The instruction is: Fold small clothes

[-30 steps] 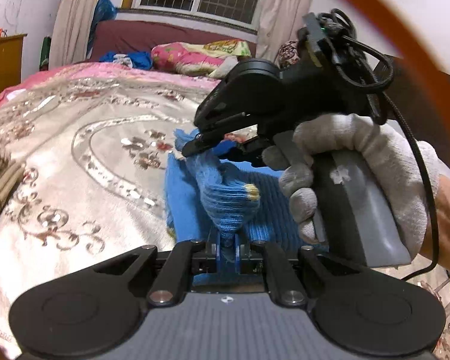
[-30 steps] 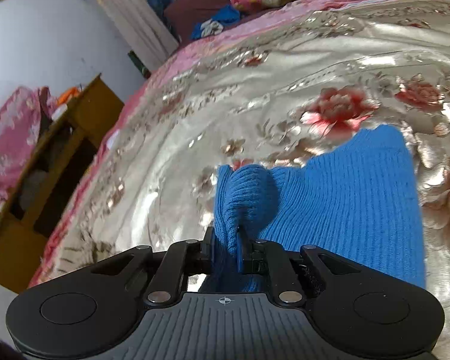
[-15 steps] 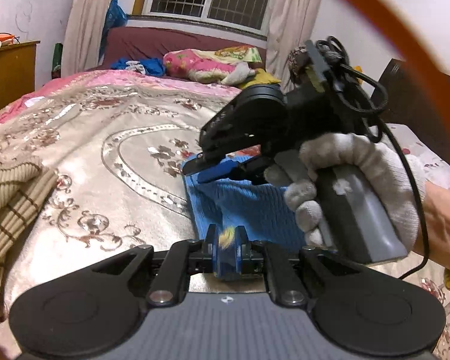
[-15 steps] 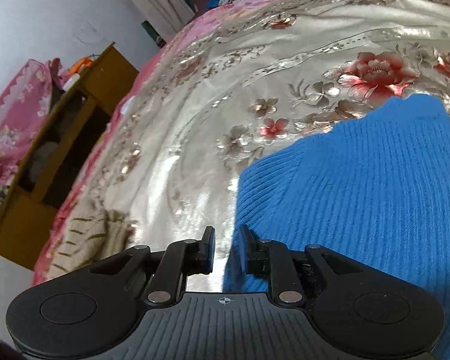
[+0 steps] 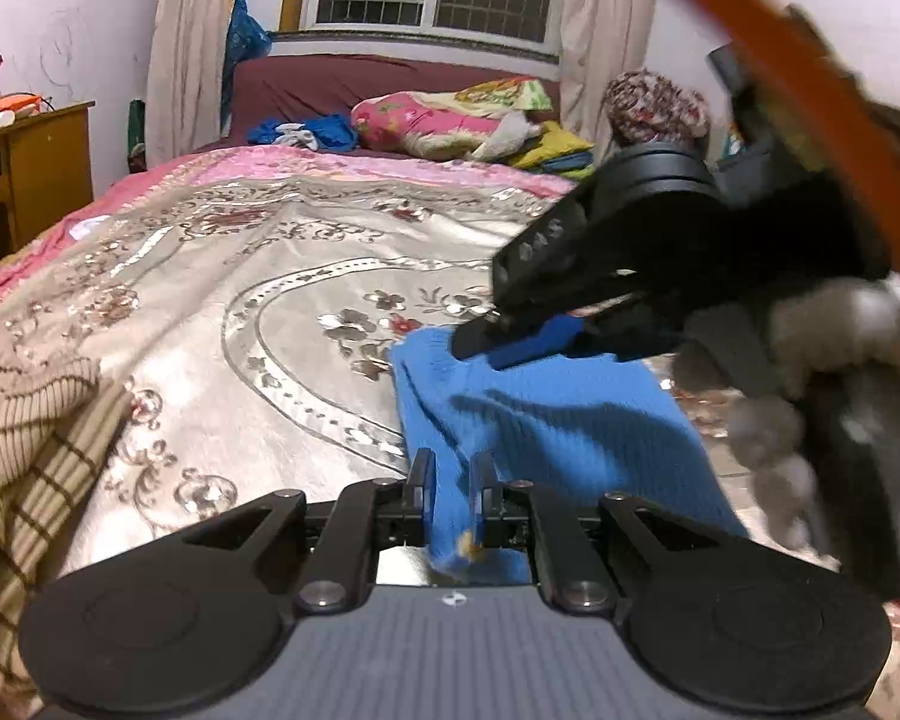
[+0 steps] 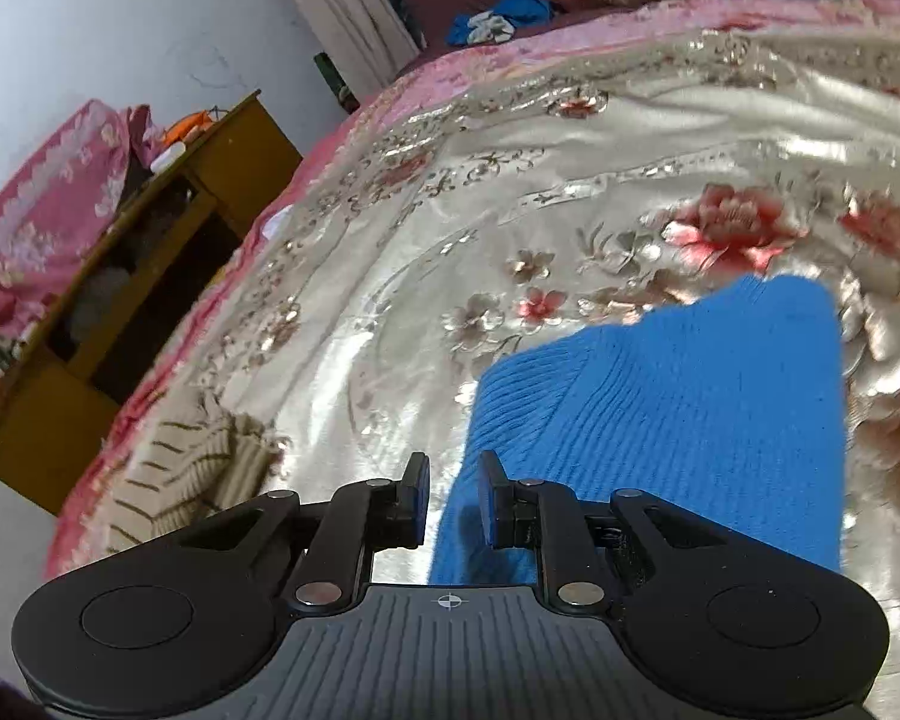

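Left tool [image 5: 450, 483] pinching blue knit [image 5: 546, 414], right tool [image 6: 453, 495] empty

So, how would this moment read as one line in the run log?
left fingers: shut on blue knit garment | right fingers: open, empty | garment lies on floral bedspread

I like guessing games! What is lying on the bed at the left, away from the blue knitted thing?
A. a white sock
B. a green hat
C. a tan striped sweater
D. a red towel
C: a tan striped sweater lies bunched at the left edge of the flowered bedspread, apart from the blue knitted garment; the right wrist view shows it too.
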A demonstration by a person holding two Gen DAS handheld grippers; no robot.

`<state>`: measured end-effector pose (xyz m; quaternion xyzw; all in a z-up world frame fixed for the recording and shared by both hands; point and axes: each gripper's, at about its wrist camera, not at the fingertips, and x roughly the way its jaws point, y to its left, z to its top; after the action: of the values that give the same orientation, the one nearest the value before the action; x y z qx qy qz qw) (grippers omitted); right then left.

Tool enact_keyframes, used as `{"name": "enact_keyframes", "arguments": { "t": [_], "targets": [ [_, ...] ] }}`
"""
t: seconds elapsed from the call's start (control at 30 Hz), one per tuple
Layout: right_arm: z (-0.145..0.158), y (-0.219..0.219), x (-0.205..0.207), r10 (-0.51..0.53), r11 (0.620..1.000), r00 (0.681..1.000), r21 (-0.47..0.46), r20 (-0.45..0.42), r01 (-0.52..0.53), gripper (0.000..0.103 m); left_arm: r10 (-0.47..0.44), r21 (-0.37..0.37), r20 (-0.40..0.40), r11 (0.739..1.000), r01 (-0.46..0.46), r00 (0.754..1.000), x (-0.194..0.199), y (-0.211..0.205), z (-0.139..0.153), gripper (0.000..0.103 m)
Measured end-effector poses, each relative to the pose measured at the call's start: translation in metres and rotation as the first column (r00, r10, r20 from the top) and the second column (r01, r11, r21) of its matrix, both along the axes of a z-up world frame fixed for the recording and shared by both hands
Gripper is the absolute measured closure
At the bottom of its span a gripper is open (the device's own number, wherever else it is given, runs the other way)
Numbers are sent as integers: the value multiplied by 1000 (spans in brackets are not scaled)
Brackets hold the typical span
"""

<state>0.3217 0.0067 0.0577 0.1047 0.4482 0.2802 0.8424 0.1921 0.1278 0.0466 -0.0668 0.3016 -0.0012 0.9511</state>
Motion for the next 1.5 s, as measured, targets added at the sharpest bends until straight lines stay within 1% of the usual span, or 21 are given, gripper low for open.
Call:
{"name": "enact_keyframes", "arguments": {
  "t": [0.13, 0.2, 0.33, 0.53, 0.8, 0.9, 1.0, 1.07, 1.13, 1.17, 1.2, 1.27, 1.33, 1.37, 1.4, 1.5],
  "targets": [
    [0, 1, -3, 6, 999, 1000, -43, 19, -5, 80, 5, 4, -40, 1000, -5, 999, 12, -1, -4, 85],
    [-2, 2, -3, 9, 998, 1000, -60, 26, -7, 79, 6, 20, -58, 1000, -5, 998, 16, -3, -7, 85],
    [-10, 3, -3, 11, 997, 1000, -76, 14, -10, 79, 11, 43, -104, 999, -7, 995, 22, -5, -17, 85],
    [-17, -1, -3, 7, 997, 1000, -76, -1, -7, 79, 25, 48, -156, 999, -18, 988, 28, -2, -28, 85],
    [-12, -8, -8, 13, 998, 1000, -60, 1, -13, 79, 32, 73, -179, 997, -19, 983, 30, -1, -30, 85],
    [-3, -20, -17, 18, 998, 1000, -58, 17, -17, 76, 48, 62, -156, 997, -39, 987, 27, 8, -23, 85],
    [5, -38, -27, 11, 997, 999, -72, 36, -9, 74, 60, 10, -112, 998, -59, 992, 24, 18, -9, 85],
    [9, -54, -31, -6, 996, 999, -88, 49, 10, 73, 49, -15, -87, 999, -50, 995, 26, 18, 0, 85],
    [11, -70, -34, -26, 995, 998, -94, 55, 31, 72, 28, 0, -66, 1000, -28, 997, 33, 10, 5, 83],
    [11, -77, -36, -39, 994, 998, -95, 55, 44, 69, 17, 11, -64, 1000, -16, 998, 37, 5, 5, 79],
    [11, -83, -37, -52, 994, 997, -93, 53, 57, 65, 7, 18, -70, 1000, -5, 998, 44, -1, 3, 77],
    [8, -97, -38, -76, 992, 996, -95, 51, 80, 62, -12, 24, -94, 1000, 14, 996, 54, -9, -6, 77],
    [2, -106, -40, -90, 990, 995, -108, 40, 94, 60, 0, 51, -132, 999, 7, 991, 63, -13, -21, 76],
    [-2, -110, -40, -94, 989, 995, -113, 30, 97, 58, 6, 57, -140, 998, 2, 990, 63, -12, -25, 75],
    [-7, -114, -40, -100, 988, 995, -113, 18, 102, 57, 13, 67, -141, 998, -3, 990, 62, -10, -29, 69],
    [-22, -125, -39, -122, 990, 992, -71, -28, 120, 56, 33, 111, -143, 994, -17, 989, 59, -1, -32, 67]
  ]
}}
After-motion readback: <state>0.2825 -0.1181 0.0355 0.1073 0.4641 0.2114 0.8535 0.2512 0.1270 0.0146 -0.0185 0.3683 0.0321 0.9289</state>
